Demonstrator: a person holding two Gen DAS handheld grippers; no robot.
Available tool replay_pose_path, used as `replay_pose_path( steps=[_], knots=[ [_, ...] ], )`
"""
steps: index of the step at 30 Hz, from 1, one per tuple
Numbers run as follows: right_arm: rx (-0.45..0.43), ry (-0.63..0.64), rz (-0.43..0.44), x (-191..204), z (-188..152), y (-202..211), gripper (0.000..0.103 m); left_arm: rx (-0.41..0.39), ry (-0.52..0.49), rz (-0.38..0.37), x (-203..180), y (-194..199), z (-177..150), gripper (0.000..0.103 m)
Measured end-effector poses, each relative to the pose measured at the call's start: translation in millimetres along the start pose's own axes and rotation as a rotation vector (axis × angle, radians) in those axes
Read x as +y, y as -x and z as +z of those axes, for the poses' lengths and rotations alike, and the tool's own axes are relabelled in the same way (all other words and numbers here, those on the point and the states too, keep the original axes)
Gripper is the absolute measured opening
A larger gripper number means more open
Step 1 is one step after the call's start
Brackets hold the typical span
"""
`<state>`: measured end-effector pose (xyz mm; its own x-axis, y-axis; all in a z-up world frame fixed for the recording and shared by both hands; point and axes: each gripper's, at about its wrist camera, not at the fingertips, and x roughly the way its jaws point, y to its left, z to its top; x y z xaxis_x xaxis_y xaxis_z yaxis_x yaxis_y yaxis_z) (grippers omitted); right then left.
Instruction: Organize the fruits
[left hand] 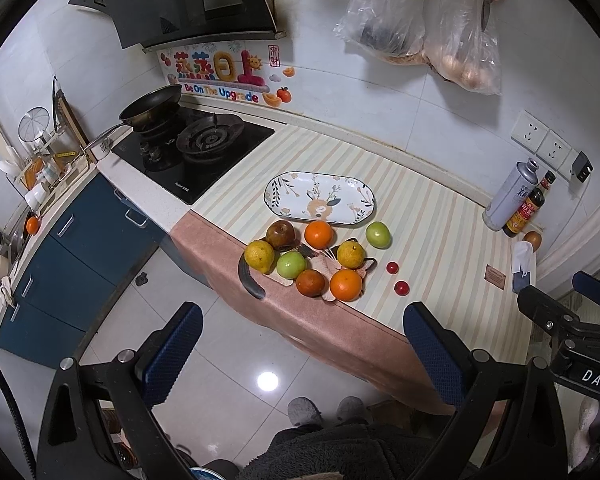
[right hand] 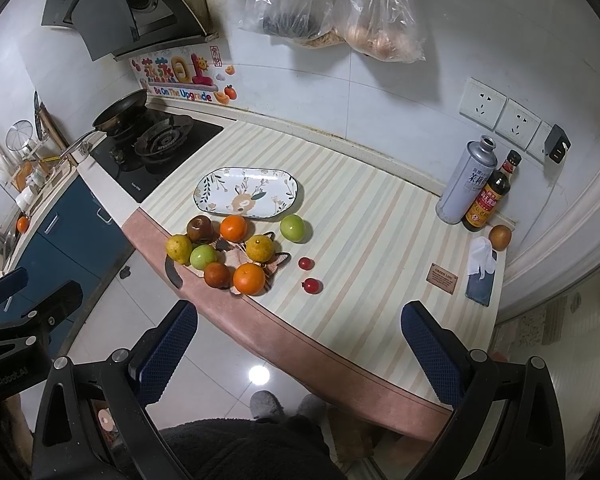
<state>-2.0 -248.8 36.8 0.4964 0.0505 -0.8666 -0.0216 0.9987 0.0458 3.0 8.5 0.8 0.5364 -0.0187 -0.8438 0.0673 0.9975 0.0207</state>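
Note:
An oval floral plate [left hand: 319, 199] [right hand: 247, 193] lies empty on the striped counter cloth. In front of it sits a cluster of fruit: oranges [left hand: 345, 285] [right hand: 249, 278], green apples [left hand: 291, 264] [right hand: 292, 229], yellow citrus [left hand: 259, 255] [right hand: 259, 248], a dark red apple [left hand: 280, 234] [right hand: 199, 228]. Two small red fruits [left hand: 401, 288] [right hand: 312, 285] lie to the right. My left gripper [left hand: 300, 356] hangs open, well short of the counter edge. My right gripper [right hand: 300, 354] is also open, held back from the fruit with nothing between its fingers.
A gas hob [right hand: 156, 148] with a frying pan [left hand: 152, 106] is at the left. A grey can [right hand: 466, 182], a sauce bottle [right hand: 487, 196], a brown fruit [right hand: 499, 237], a phone and a tissue [right hand: 481, 276] sit at the right. Plastic bags [left hand: 420, 28] hang on the wall. A person's slippers [right hand: 284, 404] show on the floor below.

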Motion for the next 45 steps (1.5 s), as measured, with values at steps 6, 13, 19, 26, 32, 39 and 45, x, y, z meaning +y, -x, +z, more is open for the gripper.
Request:
replay_pose_path(
  steps=[6, 13, 19, 26, 32, 39, 45],
  knots=[
    [-0.001, 0.002, 0.001, 2.3, -0.8, -0.3, 0.103, 0.000, 0.000, 0.000, -1.4, -0.7, 1.7, 0.103],
    [0.001, 0.001, 0.004, 4.0, -0.1, -0.1, 0.103, 0.001, 0.000, 0.000, -1.3, -0.4, 1.5, 0.103],
    [-0.001, 0.001, 0.006, 6.5, -0.3, 0.5, 0.103, -0.003, 0.003, 0.000, -5.3, 1.0, 7.9, 0.103],
    [-0.002, 0.000, 0.009, 11.3, 0.5, 0.4, 0.103, -0.008, 0.006, -0.002, -7.1, 2.9, 11.1, 0.103],
    [-0.028, -0.050, 0.048, 16.7, 3.9, -2.7, 0.103, -0.026, 0.010, -0.003, -5.9, 2.5, 11.9, 0.103],
    [-0.022, -0.214, 0.175, 6.8, 4.1, -55.2, 0.103, -0.143, 0.027, 0.148, 24.2, -32.4, 29.0, 0.103],
    [0.117, -0.276, 0.209, 20.6, -1.3, -151.2, 0.103, -0.034, 0.035, 0.226, 71.8, -112.4, 49.0, 0.103]
  ],
)
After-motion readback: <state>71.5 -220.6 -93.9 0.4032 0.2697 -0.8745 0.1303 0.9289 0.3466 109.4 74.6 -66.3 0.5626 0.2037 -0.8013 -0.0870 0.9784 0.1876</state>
